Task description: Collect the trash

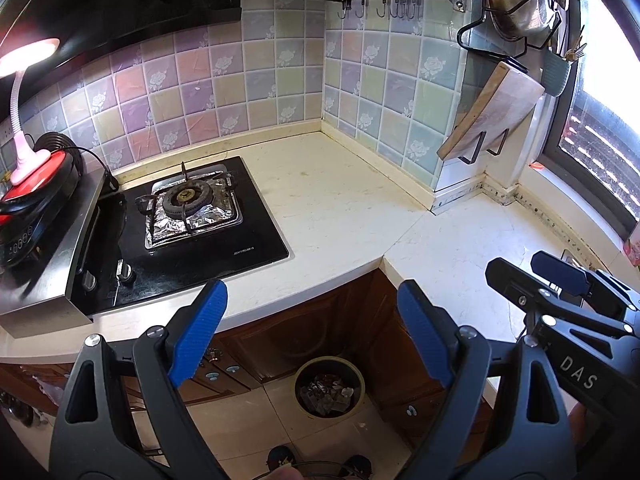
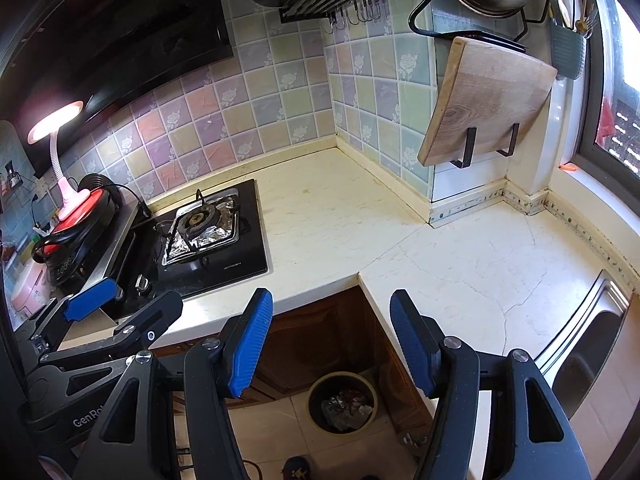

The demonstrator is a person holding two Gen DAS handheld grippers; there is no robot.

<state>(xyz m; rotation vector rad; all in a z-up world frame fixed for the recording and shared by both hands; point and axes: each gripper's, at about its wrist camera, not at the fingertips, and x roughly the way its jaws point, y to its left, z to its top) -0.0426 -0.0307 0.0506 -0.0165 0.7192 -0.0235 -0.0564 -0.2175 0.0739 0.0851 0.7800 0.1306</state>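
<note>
The job looks nearly or wholly done: the counter [image 2: 440,272] shows no loose trash across the middle of either view. The bin [image 1: 329,394] on the floor, low in the frame below the counter's corner, already holds crumpled foil and wrappers (exact items too small to tell). The left gripper [image 1: 312,332] and the right gripper [image 2: 332,342] both stand wide open, holding nothing. The sink [image 2: 588,360] at lower right looks empty.

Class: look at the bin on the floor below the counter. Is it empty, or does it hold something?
Not empty. The bin stands upright on the floor, and crumpled foil and wrappers show inside it in both views.
</note>
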